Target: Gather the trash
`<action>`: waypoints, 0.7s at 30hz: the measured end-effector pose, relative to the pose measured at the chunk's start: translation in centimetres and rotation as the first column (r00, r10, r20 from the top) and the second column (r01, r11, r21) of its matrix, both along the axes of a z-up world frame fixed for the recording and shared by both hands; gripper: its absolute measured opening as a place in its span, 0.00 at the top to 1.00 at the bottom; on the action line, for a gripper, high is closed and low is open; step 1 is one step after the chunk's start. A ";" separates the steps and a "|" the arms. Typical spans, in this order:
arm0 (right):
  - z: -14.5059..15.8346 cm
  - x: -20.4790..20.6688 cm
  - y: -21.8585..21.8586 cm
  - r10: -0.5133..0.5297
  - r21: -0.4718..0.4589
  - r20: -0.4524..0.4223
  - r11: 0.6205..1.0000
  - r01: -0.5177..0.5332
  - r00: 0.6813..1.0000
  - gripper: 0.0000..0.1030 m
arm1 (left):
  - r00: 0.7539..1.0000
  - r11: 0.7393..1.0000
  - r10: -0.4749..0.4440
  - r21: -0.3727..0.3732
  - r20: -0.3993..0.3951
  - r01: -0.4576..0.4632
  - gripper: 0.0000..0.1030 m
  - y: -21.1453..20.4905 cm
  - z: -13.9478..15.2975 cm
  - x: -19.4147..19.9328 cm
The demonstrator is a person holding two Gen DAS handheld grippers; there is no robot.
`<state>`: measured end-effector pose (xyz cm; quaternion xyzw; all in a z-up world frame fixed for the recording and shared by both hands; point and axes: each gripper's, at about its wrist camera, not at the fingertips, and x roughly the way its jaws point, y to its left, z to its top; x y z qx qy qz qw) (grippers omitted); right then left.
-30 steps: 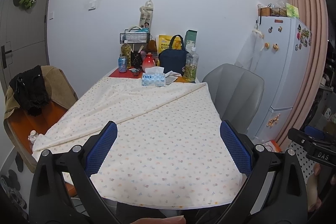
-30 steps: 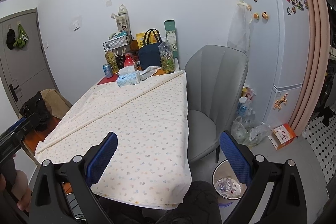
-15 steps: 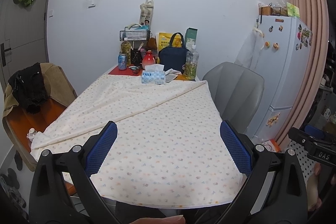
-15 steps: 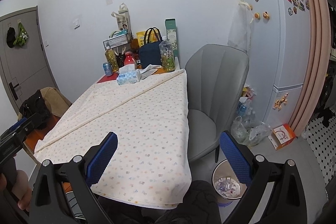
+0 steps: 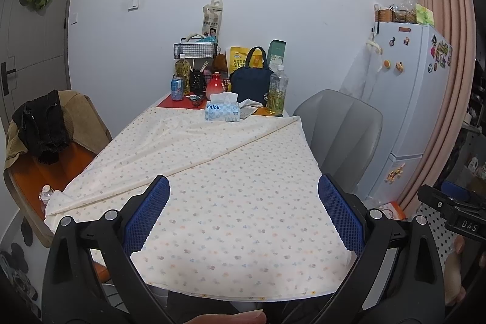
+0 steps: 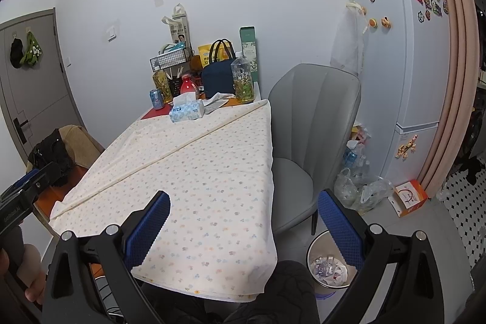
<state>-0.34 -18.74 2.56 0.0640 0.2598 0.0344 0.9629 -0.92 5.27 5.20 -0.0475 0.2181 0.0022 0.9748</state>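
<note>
Both grippers hover at the near end of a table covered by a flowered cloth. My left gripper is open, with only bare cloth seen between its blue pads. My right gripper is open too and holds nothing. At the table's far end lie a crumpled white paper, a blue can and a tissue box. A round waste bin with wrappers inside stands on the floor, low right of the table, by my right gripper's right finger.
A grey chair stands at the table's right side, an orange chair with clothes at its left. Bottles, a navy bag and a wire basket crowd the far end. A white fridge, plastic bags and an orange box stand to the right.
</note>
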 end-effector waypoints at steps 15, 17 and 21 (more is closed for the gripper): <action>0.0 0.0 -0.1 0.000 -0.001 0.000 1.000 0.000 1.000 0.07 | 1.000 1.000 -0.002 -0.001 -0.003 0.002 0.06 0.0 0.1 0.0; 0.0 0.0 -0.1 0.000 -0.001 -0.001 1.000 0.000 1.000 0.07 | 1.000 1.000 -0.002 -0.002 -0.003 0.002 0.06 0.0 0.1 0.0; -0.1 0.1 -0.1 -0.001 -0.001 -0.001 1.000 0.001 1.000 0.07 | 1.000 1.000 0.000 0.004 -0.005 0.000 0.06 0.1 0.0 0.1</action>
